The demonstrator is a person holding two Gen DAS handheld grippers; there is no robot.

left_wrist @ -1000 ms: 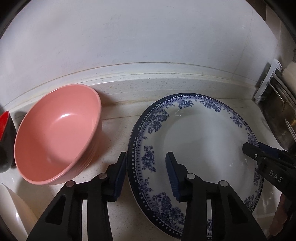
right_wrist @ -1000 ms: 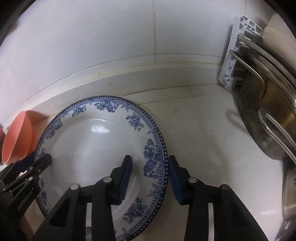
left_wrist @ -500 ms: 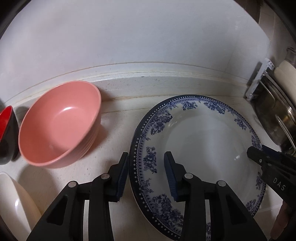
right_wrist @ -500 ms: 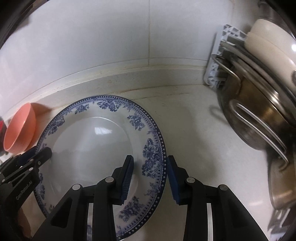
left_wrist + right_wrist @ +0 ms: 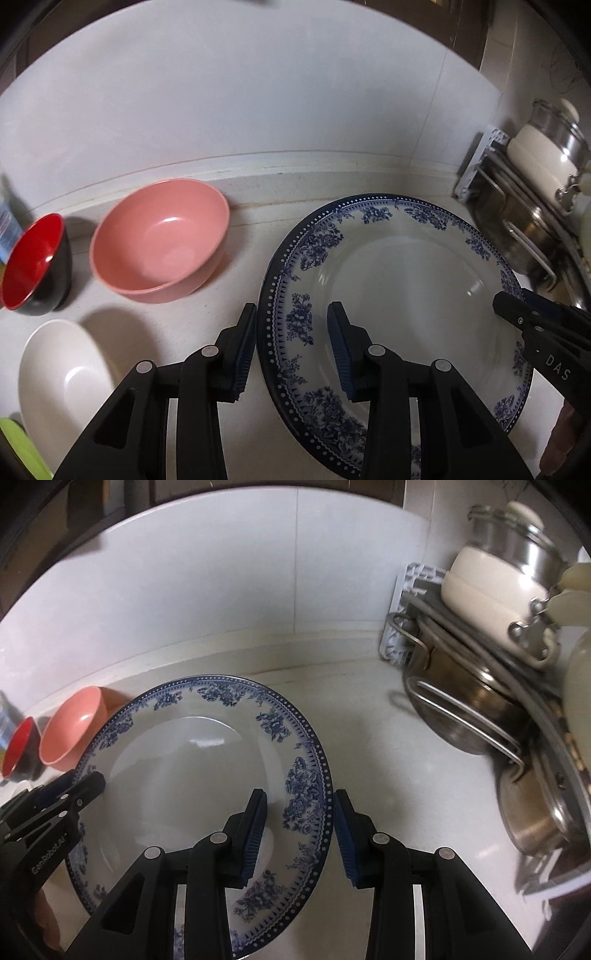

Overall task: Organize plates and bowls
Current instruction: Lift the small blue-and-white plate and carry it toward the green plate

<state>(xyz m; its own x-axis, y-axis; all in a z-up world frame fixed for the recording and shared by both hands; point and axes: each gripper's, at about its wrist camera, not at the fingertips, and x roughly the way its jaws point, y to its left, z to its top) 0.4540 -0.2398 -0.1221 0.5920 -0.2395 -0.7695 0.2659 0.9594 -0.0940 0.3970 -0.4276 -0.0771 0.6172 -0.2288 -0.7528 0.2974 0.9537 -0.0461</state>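
Left hand-held gripper (image 5: pixel 291 350) straddles blue-patterned plate (image 5: pixel 406 295) rim beside pink bowl (image 5: pixel 162 236).
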